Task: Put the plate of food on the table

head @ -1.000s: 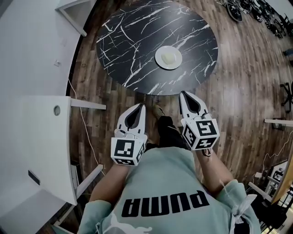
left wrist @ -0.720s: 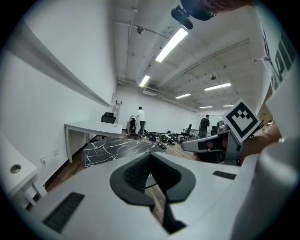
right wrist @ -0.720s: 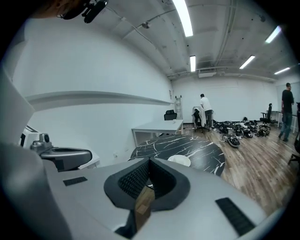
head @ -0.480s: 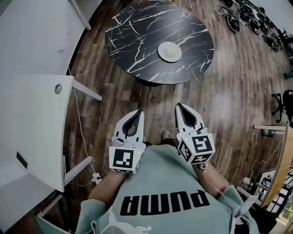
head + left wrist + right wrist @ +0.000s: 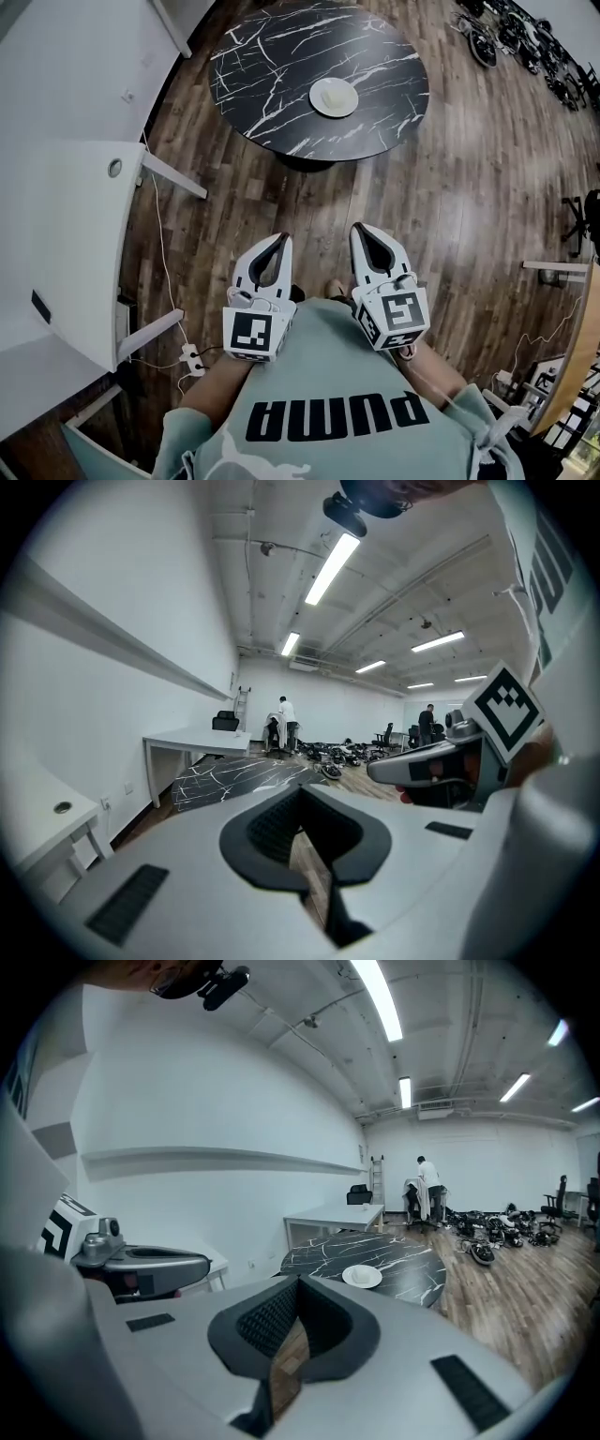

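Right now your left tool (image 5: 280,238) has its jaws closed together on nothing, and your right tool (image 5: 360,229) looks the same, tips meeting and empty. Both hang side by side close to your chest, over the wood floor (image 5: 441,216), well apart from the round black bench (image 5: 267,70). The plate (image 5: 334,97), with pale food on it, sits near the bench's middle.
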Available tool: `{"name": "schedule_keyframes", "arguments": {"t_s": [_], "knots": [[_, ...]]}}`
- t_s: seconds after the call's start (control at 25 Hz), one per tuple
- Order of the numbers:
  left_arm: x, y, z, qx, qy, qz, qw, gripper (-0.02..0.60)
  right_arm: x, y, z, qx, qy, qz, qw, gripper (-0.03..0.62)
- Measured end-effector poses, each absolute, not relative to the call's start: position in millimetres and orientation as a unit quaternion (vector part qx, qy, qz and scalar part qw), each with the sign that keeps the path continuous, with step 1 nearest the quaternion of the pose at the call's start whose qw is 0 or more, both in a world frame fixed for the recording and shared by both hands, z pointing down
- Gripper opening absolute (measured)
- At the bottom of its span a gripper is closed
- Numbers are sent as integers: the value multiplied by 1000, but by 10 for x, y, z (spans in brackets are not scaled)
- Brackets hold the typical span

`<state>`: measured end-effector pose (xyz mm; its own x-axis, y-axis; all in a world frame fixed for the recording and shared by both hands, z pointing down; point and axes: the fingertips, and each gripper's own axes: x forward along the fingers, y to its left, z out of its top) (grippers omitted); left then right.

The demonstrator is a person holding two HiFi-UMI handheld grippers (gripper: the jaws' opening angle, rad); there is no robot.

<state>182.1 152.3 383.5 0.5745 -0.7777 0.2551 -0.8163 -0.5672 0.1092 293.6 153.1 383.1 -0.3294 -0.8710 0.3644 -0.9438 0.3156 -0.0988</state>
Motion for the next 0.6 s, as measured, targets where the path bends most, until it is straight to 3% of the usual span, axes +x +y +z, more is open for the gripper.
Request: {"name": "schedule_keyframes", "arguments": {"t_s": [0.6], "knots": [[2523, 2446, 4046, 854, -495, 128, 94, 6, 3751, 2362, 4043, 537, -824, 142, 116, 8]]}}
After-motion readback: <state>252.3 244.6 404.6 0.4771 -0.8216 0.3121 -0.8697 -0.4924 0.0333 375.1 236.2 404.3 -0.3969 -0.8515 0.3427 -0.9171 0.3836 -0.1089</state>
